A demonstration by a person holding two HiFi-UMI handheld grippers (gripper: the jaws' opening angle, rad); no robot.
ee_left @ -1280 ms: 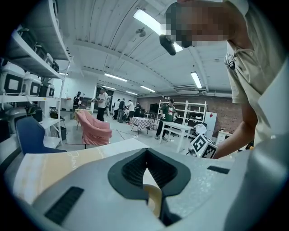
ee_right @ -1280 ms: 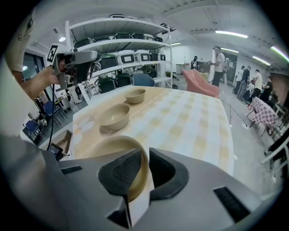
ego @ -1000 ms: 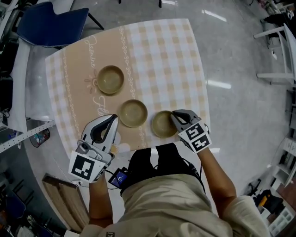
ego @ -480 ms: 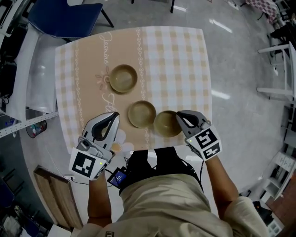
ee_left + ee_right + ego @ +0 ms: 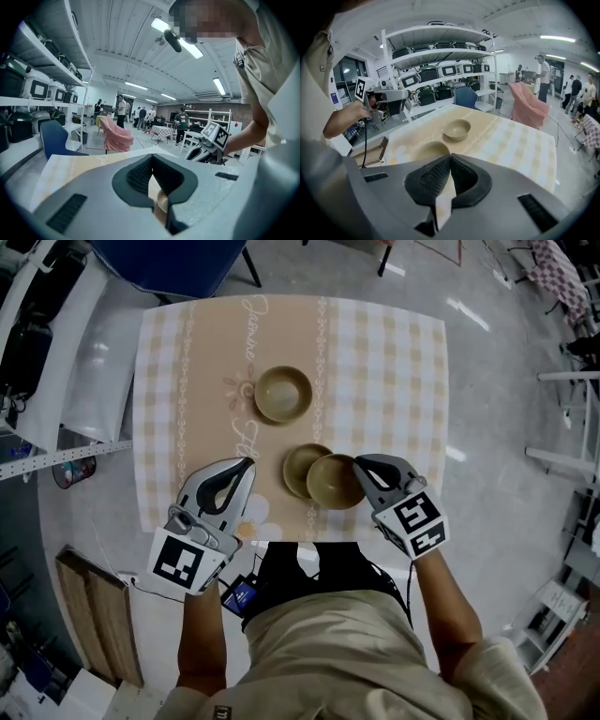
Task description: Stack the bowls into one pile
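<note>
Three tan bowls are on the checked tablecloth (image 5: 394, 352). The far bowl (image 5: 284, 394) (image 5: 457, 129) stands alone. My right gripper (image 5: 359, 468) (image 5: 450, 159) is shut on the right rim of a second bowl (image 5: 335, 481), whose thin edge (image 5: 445, 199) shows between the pads. That bowl overlaps the right side of the middle bowl (image 5: 300, 468) (image 5: 432, 150). My left gripper (image 5: 246, 465) (image 5: 152, 159) hovers left of the middle bowl, its tips together and nothing between them. A bit of bowl (image 5: 162, 204) shows below its jaws.
A blue chair (image 5: 169, 259) stands beyond the table's far left corner. White shelf edges (image 5: 56, 460) run along the left. Shelves of dark cookers (image 5: 440, 70) line the room, and a pink covered chair (image 5: 529, 105) stands past the table. People stand far off.
My right gripper has carried its bowl left, from beside the middle bowl to overlapping it. The left gripper has kept its place by the table's near left.
</note>
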